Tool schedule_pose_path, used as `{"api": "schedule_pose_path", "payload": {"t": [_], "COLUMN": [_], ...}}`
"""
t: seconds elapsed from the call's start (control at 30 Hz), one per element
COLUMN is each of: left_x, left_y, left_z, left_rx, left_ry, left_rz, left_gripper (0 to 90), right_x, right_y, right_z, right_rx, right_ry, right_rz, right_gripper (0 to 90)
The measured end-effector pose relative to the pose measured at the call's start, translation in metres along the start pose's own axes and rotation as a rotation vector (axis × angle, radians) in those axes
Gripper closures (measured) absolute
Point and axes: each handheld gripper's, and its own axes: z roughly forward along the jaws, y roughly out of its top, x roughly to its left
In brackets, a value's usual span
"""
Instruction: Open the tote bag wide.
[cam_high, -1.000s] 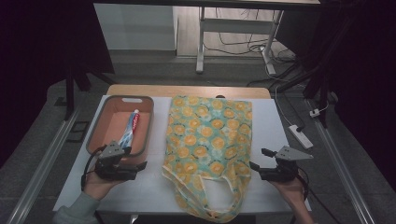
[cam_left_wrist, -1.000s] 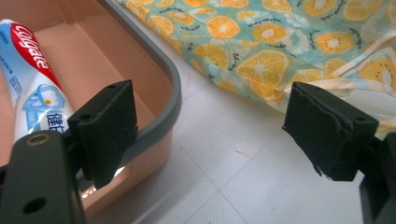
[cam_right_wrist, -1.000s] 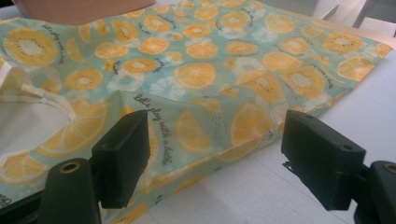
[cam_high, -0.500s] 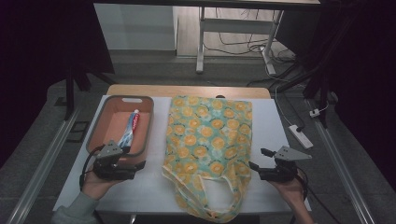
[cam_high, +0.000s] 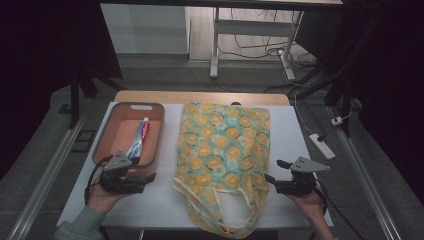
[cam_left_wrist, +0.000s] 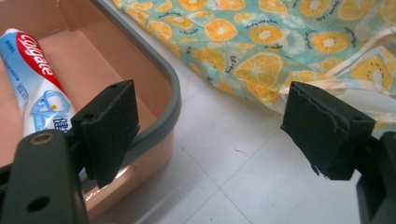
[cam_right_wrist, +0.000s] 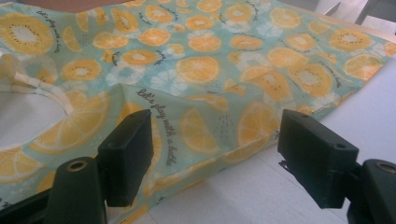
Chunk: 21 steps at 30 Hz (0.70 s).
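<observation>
Lying flat mid-table, the fruit-print bag (cam_high: 222, 155) has its handles at the near edge. The left gripper (cam_high: 145, 181) and right gripper (cam_high: 272, 172), jaws apart, flank it; toothpaste (cam_high: 139, 140) rests in the tray (cam_high: 102, 132).

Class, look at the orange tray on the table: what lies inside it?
Inside the orange tray lies one toothpaste tube, lengthwise on the floor. In the left gripper view, the tongs cover the tube's near end, so what lies there is hidden.

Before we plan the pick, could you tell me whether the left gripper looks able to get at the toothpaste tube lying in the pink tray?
Probably yes: the left gripper is open beside the tray, and the tube lies uncovered inside.
</observation>
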Motion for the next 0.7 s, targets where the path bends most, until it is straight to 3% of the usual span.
{"api": "schedule_pose_path", "payload": {"t": [0.37,0.5,0.7], "left_x": [-0.018,-0.032,-0.047], "left_y": [0.023,0.041,0.056], "left_z": [0.001,0.011,0.026], "left_rx": [-0.008,0.008,0.046], "left_ry": [-0.029,-0.076,-0.139], "left_rz": [0.078,0.139,0.197], "left_gripper": [18.8,18.8,18.7], "right_x": [0.002,0.002,0.002], "right_y": [0.002,0.002,0.001], "right_z": [0.000,0.001,0.002], "right_rx": [-0.004,-0.003,-0.003], "right_ry": [-0.002,-0.003,0.002], "right_rz": [-0.001,-0.003,0.008], "right_gripper": [27.3,27.4,27.4]}}
